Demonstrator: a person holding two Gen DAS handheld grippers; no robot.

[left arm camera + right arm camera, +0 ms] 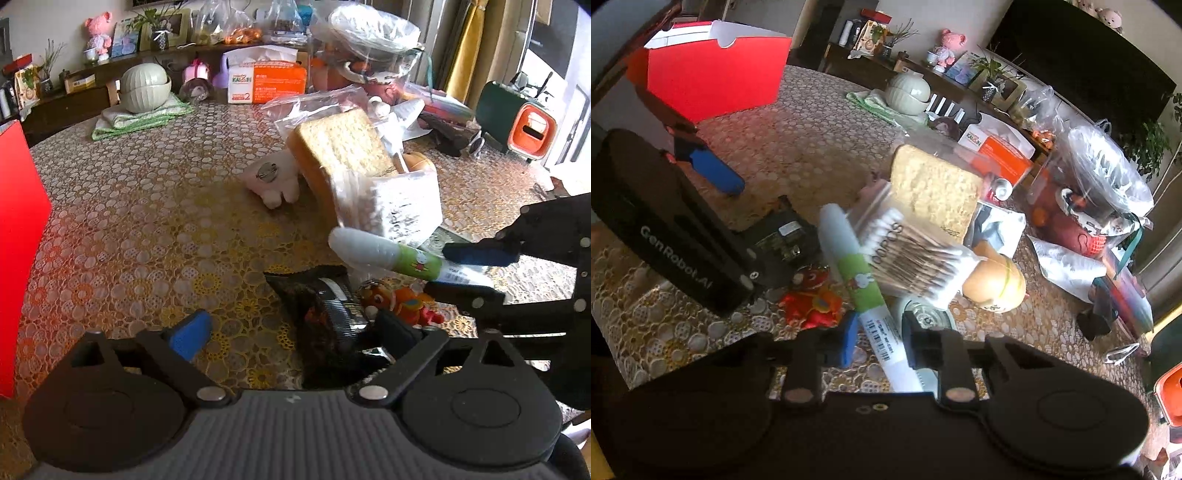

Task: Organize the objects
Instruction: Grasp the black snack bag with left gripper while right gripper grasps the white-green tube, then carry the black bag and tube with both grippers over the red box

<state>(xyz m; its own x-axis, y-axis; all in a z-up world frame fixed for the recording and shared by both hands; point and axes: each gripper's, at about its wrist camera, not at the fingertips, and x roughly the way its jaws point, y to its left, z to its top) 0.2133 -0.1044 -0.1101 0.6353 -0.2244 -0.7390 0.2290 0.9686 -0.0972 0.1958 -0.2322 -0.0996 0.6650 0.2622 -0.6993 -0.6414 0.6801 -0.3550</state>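
A white tube with a green label [864,280] runs between the fingers of my right gripper [882,343], which is shut on its barcode end. In the left wrist view the same tube [388,254] sticks out to the left of the right gripper [469,271]. My left gripper [291,332] stands open low over the table, and a black snack packet [325,314] lies between its fingers, close to the right one. An orange plush toy [402,302] lies beside the packet. Behind the tube are a bag of cotton swabs [908,251] and bagged bread [343,147].
A red box [18,240] stands at the table's left edge. A white plush with a badge [273,181] lies mid-table, and a yellow round toy [993,280] sits right of the swabs. A tissue box [266,79], a green pot [146,86] and plastic bags crowd the far side.
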